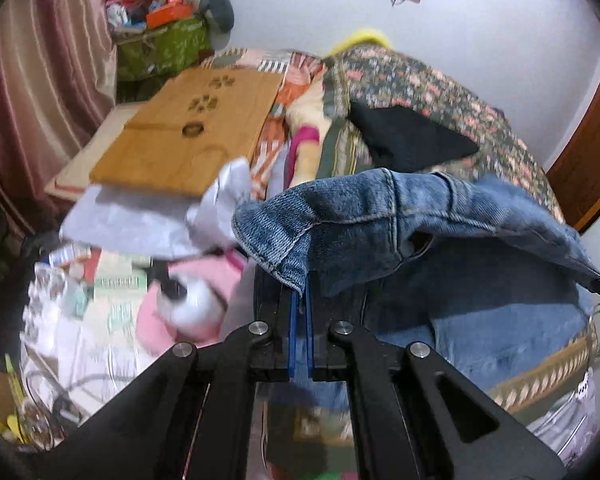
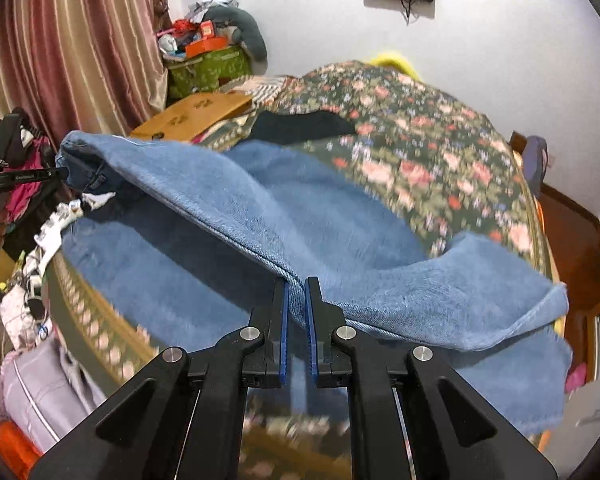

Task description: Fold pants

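The left claw (image 1: pixel 300 300) is pinching the waistband end of the blue jeans (image 1: pixel 400 216), while the right claw (image 2: pixel 296 300) pinches a folded leg edge — the denim hangs lifted between them, its lower layer spread on the floral bedspread (image 2: pixel 420 152) just beyond both claws.

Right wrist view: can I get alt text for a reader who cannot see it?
The right hand-held gripper is shut on a folded edge of blue jeans, lifted over a bed with a floral bedspread. The left hand-held gripper grips the far end of the jeans at the left edge, near a striped curtain.
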